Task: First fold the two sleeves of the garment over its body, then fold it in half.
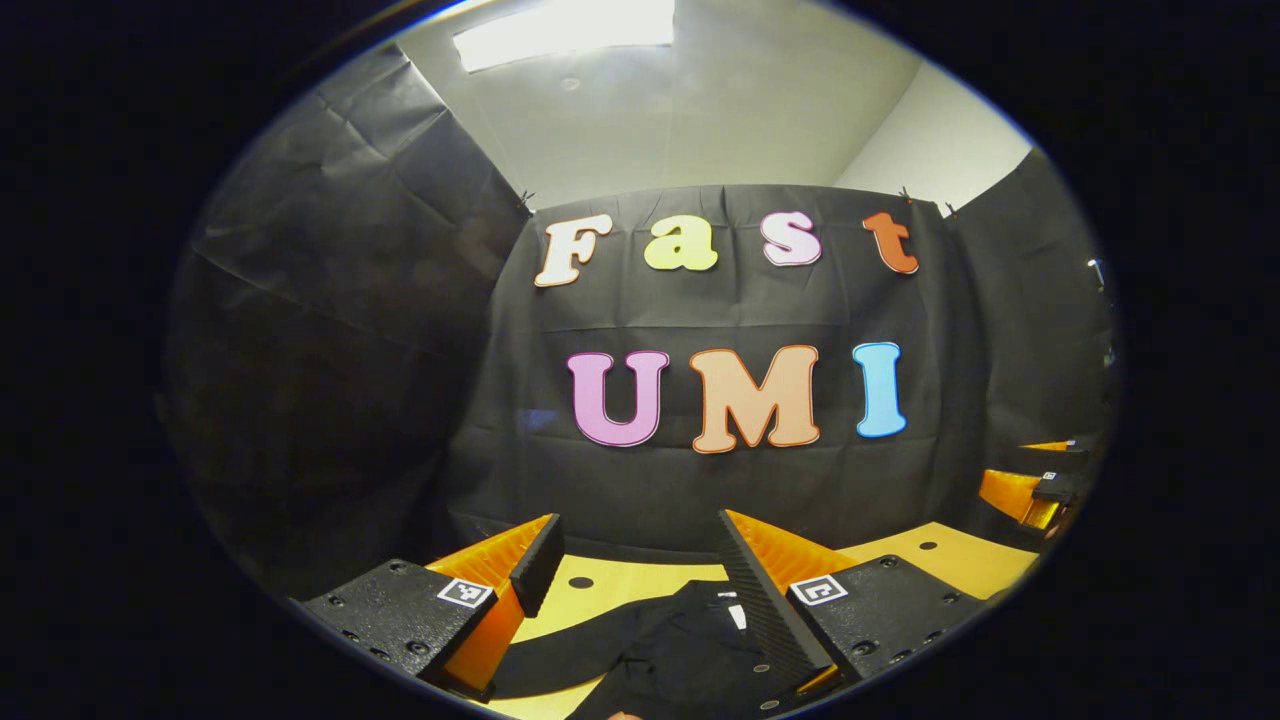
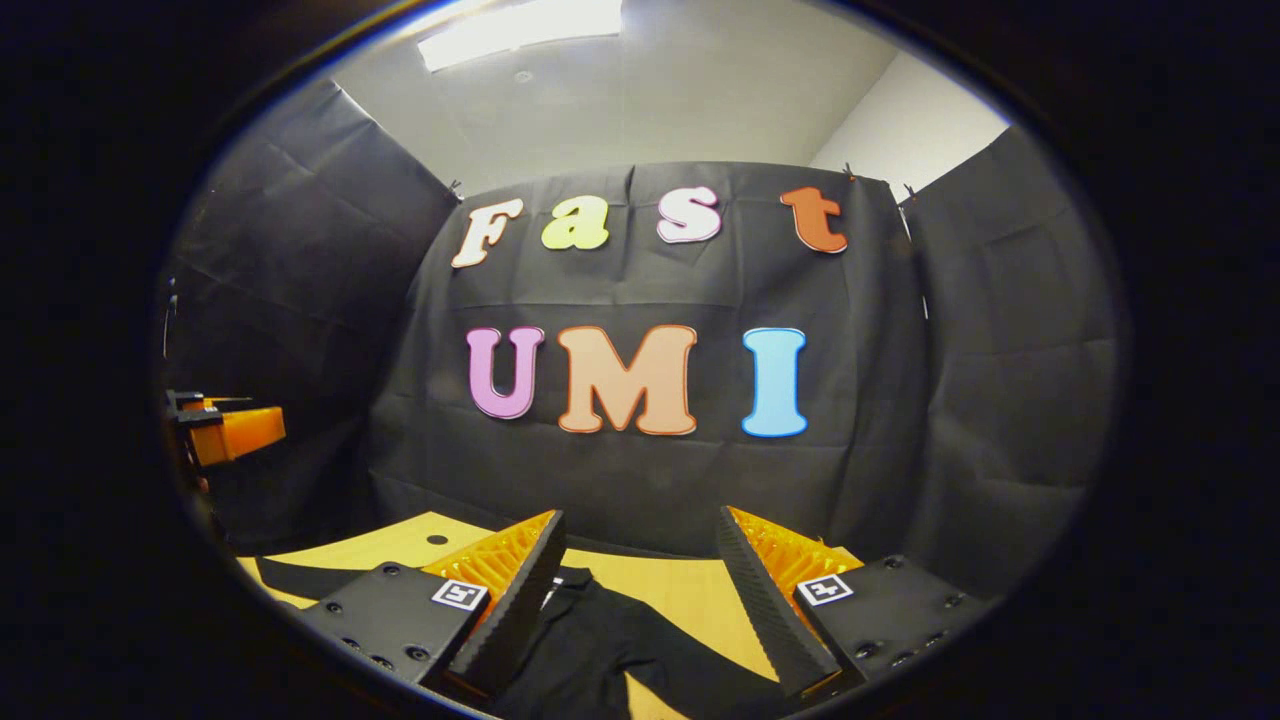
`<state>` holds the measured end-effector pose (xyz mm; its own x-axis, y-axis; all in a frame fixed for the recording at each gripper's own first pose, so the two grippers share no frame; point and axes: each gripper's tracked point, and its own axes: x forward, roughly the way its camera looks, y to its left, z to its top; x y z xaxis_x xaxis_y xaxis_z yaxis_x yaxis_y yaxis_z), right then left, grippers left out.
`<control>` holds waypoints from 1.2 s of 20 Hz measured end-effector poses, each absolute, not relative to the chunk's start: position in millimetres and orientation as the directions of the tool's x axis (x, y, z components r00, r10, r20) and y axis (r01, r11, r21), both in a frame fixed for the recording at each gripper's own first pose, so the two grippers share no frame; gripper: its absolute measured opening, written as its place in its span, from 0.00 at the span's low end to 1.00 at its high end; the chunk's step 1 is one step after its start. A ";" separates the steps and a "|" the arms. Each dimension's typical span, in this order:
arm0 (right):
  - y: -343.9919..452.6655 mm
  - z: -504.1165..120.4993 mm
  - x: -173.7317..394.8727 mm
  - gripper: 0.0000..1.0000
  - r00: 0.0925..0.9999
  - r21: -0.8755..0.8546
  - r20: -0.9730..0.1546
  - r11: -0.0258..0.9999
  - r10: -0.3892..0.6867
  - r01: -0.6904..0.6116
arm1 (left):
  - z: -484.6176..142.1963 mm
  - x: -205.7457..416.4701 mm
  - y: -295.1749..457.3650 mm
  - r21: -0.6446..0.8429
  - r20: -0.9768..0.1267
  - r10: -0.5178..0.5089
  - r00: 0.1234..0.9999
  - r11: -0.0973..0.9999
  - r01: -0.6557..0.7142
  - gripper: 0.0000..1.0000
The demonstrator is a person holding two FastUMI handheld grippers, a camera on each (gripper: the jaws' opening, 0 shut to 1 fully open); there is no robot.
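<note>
a black garment (image 1: 680, 650) lies spread on the tan table (image 1: 960, 560) at the bottom centre of both views, below the left gripper (image 1: 640, 580) and right gripper (image 2: 640, 590), jaws spread and empty, seemingly poised above the cloth to reach the sleeves.

Wooden table (image 1: 960, 560) (holes in top) bears black garment (image 1: 670, 650).
</note>
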<state>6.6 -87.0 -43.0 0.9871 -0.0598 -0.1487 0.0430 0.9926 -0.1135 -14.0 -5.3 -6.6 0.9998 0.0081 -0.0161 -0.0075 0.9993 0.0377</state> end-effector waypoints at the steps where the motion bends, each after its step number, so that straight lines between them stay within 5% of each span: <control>1: -99.2 -47.4 7.5 0.94 0.984 -0.128 -0.162 0.990 -0.075 0.054 | -5.5 -13.1 -10.9 0.035 -0.011 0.002 1.000 0.999 -0.001 0.93; 16: -231.2 -144.4 -9.3 0.98 0.890 -0.253 -0.403 0.960 -0.214 0.116 | -13.1 -2.1 -82.7 0.060 -0.021 -0.042 0.999 0.997 0.043 0.93; 24: -283.2 -228.4 -43.6 0.98 0.740 -0.259 -0.634 0.963 -0.224 0.069 | -23.9 -4.2 -116.7 0.064 -0.032 -0.034 0.999 0.997 0.036 0.93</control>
<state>-43.6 -283.2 -228.4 0.7404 -0.2239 -0.6337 0.0693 0.9633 -0.2593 -4.2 -116.7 -23.9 0.9989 -0.0338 -0.0324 0.0359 0.9973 0.0644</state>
